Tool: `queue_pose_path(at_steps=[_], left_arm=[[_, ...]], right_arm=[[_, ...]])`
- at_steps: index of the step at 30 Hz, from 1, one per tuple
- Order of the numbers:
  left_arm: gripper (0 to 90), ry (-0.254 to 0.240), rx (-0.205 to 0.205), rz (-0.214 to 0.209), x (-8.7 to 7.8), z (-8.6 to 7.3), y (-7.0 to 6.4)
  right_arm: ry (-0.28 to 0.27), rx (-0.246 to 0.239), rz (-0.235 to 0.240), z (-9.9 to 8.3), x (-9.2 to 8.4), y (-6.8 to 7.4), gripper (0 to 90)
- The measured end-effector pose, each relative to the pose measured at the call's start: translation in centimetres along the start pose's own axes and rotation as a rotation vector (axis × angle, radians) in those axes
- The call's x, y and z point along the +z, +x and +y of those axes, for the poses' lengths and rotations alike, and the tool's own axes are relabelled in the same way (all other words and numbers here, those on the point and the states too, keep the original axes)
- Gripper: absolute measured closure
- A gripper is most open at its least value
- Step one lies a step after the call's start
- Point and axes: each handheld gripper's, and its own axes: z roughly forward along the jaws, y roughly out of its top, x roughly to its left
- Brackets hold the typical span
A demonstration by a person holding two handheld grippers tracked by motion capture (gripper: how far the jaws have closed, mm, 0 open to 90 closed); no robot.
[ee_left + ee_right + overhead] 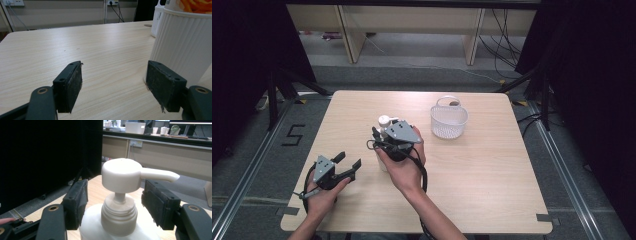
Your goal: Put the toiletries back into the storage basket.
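Pump bottle [120, 202] btwn open right fingers [75, 200]

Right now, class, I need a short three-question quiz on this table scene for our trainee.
1. True or false: the right hand-held gripper has its jaws on either side of the pump bottle neck.
2. Which thing stands farthest from the person on the table? A) pump bottle B) white basket C) left hand-held gripper
3. Fill in: the left hand-held gripper's jaws are ____.

Key: 1 true; the jaws flank the neck, with gaps showing, not clamped. 2 B. 3 open, with bare table between them.
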Motion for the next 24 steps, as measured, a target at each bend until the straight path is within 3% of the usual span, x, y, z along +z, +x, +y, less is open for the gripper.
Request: queue_pose_path(at_steps=[4, 6, 7, 14, 16, 17, 19, 20, 24], left_arm=[[28.5, -0.001, 0.001, -0.001, 0.0, 0.0, 0.0], [28.5, 0.0, 0.001, 0.0, 0.0, 0.0, 0.0], [28.5, 0.001, -0.001, -0.001, 0.0, 0.0, 0.0], [28.6, 0.002, 0.0, -0.003, 0.0, 0.0, 0.0], [28.5, 0.004, -0.001, -0.003, 0.0, 0.0, 0.0], [28.5, 0.003, -0.002, -0.004, 0.0, 0.0, 0.1], [28.5, 0.003, -0.002, -0.004, 0.0, 0.0, 0.1], [28.5, 0.003, -0.001, -0.004, 0.0, 0.0, 0.1], [28.5, 0.002, -0.003, -0.006, 0.0, 0.0, 0.1]], right_arm=[[0.0, 0.009, -0.008, 0.1, 0.1, 0.2, 38.2], [-0.003, -0.021, -0.026, 0.3, 0.3, 0.4, 39.0], [-0.001, -0.002, -0.023, 0.3, 0.4, 0.6, 39.3], [0.021, -0.011, -0.056, 0.5, 0.5, 0.7, 44.3], [0.031, 0.015, -0.05, 0.7, 0.5, 1.0, 45.5], [0.022, -0.011, -0.067, 0.8, 0.5, 0.9, 46.5], [0.021, -0.012, -0.068, 0.9, 0.6, 1.0, 47.1], [0.04, 0.012, -0.063, 0.9, 0.5, 1.1, 47.9], [0.039, -0.003, -0.077, 1.0, 0.7, 1.1, 50.7]])
